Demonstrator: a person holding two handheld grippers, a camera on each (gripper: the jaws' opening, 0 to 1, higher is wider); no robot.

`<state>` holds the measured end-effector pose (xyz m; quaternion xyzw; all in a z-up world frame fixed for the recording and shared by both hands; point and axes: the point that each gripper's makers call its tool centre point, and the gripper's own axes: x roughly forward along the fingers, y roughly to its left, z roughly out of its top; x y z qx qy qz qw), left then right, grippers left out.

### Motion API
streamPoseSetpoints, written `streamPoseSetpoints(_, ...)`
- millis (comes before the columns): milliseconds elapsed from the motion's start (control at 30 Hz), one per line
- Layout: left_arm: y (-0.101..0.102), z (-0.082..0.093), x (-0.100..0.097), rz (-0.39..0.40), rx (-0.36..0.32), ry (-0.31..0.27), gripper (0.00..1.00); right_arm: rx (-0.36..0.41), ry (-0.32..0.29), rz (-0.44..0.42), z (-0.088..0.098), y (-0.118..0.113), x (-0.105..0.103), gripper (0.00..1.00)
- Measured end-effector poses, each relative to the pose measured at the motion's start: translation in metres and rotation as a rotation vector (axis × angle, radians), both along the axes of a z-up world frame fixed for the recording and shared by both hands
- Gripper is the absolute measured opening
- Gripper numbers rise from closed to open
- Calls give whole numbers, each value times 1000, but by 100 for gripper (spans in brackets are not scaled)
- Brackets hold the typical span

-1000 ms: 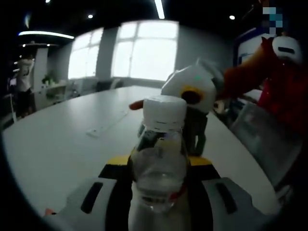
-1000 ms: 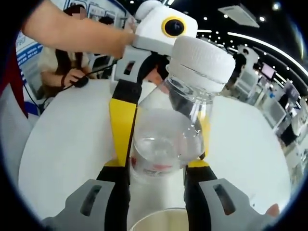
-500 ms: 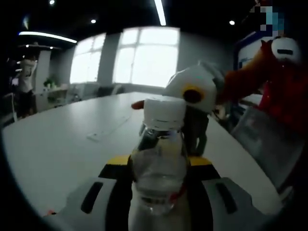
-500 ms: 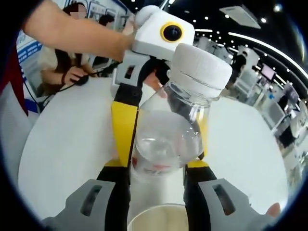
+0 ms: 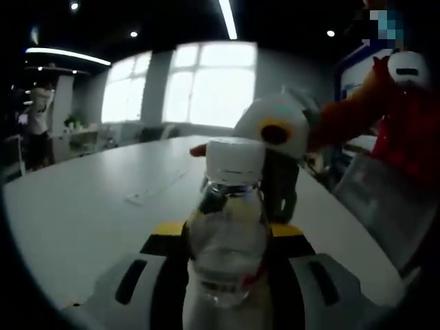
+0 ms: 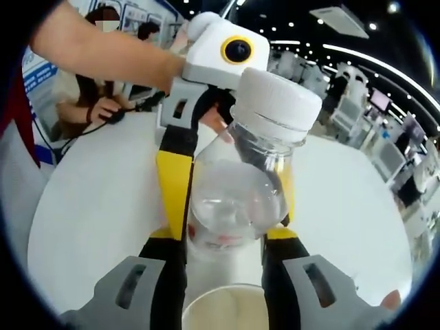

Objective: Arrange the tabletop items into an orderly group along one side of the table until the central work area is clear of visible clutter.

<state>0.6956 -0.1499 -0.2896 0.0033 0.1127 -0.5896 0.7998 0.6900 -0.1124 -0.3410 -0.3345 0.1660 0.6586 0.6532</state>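
**Bottle held by both claws, placement pending**

Both the left claw point(image 5: 227, 258) and the right claw point(image 6: 223, 237) are clamped on one clear bottle point(image 6: 240, 206), held above the white bench point(image 5: 82, 206). A paper cup point(image 6: 223, 309) sits below. The bottle is not yet set along any edge, so arranging seems barely begun.

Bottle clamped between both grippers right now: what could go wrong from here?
Both the left gripper and the right gripper pinch the same clear bottle; uneven pulls could twist or drop it. A paper cup sits just below the right gripper, so lowering might knock it.
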Motion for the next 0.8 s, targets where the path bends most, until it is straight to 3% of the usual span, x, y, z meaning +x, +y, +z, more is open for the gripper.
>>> streamPoseSetpoints(300, 0, 0, -1, 4, 1, 4, 41, -37, -7, -8, -4, -6, -2, 44)
streamPoseSetpoints(800, 6, 1, -5, 20, 2, 8, 47, -28, 4, -36, 0, -5, -2, 47)
